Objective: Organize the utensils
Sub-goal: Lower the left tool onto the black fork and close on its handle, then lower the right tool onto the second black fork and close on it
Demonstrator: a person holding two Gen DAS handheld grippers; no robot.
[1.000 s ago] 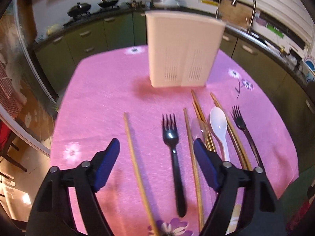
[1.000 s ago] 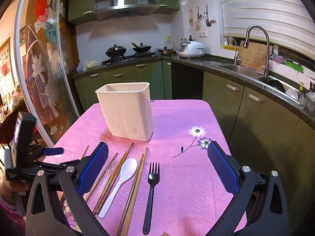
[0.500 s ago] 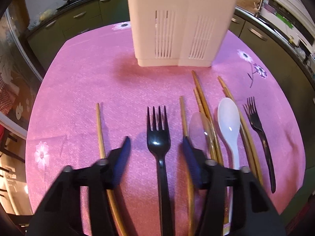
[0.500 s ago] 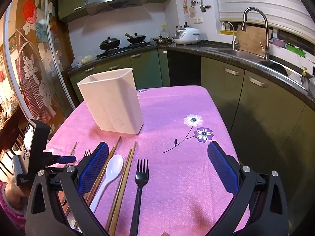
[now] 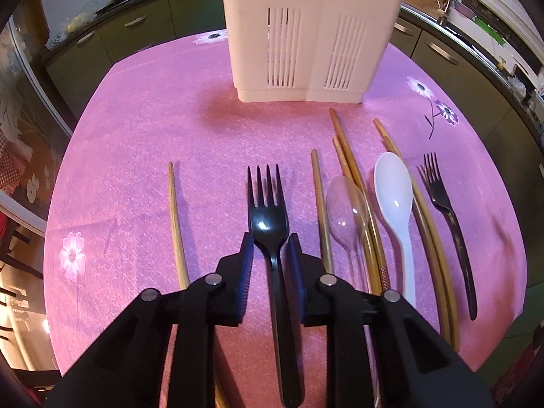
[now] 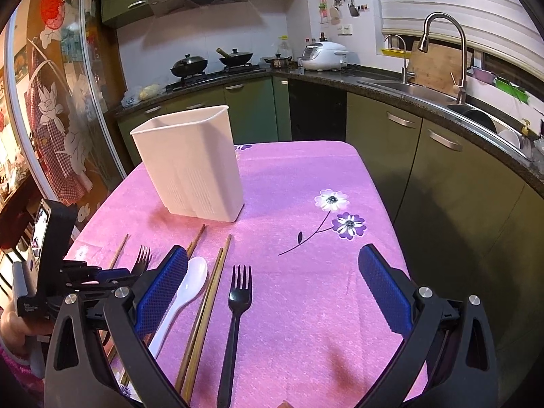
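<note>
A white slotted utensil holder [image 5: 312,30] stands upright on the pink tablecloth [image 5: 142,129]; it also shows in the right wrist view [image 6: 190,163]. My left gripper [image 5: 270,255] has its blue pads closed on the neck of a black fork [image 5: 268,214] that lies flat. To its right lie wooden chopsticks [image 5: 353,176], a clear spoon [image 5: 345,210], a white spoon [image 5: 394,197] and a second black fork [image 5: 445,210]. My right gripper [image 6: 272,282] is wide open and empty above the second black fork [image 6: 238,302].
A single chopstick [image 5: 175,217] lies left of the held fork. Green cabinets, a stove with pans [image 6: 190,64] and a sink with tap [image 6: 442,51] surround the table. The table's right edge [image 6: 384,210] drops off toward the cabinets.
My left gripper has moved forward and down and closed from wide open onto the black fork. The right gripper stays open, shifted slightly.
</note>
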